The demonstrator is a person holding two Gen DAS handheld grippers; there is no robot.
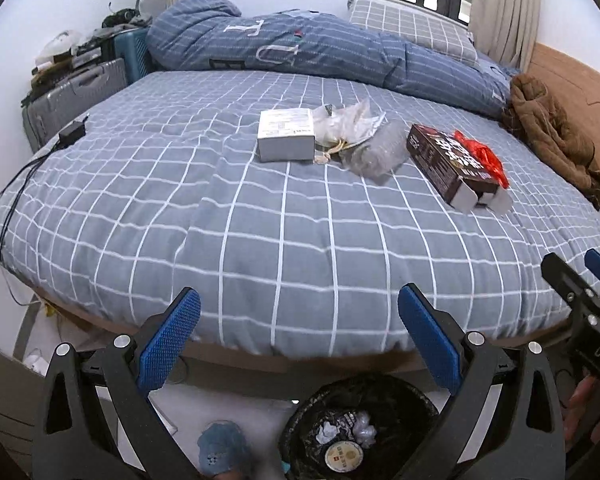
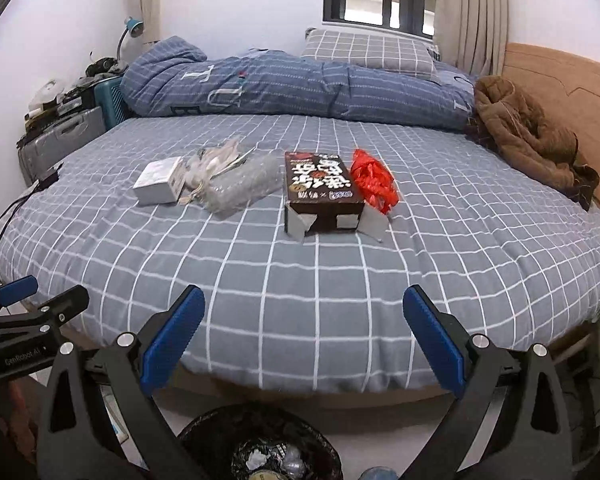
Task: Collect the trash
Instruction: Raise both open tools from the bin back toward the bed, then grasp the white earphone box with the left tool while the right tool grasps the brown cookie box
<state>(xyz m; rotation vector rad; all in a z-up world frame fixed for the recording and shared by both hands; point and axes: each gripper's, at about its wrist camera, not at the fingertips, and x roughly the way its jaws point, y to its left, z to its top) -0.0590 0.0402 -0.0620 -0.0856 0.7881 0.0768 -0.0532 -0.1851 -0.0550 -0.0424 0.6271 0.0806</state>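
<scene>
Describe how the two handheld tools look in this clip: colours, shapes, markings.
Both match. The left tool has two black angular plastic arms with triangular cut-outs and silver round bolts, each ending in a flat blue finger pad with a knurled grid texture. The right tool is built the same. White lettering reading "GenRobot AI" marks the left tool's black body in the right wrist view. No cables or sleeves show.

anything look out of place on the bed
Yes: trash sits mid-bed: a white box, crumpled clear plastic wrap, and a dark box with its end flaps torn open, red wrapper beside it.
</scene>
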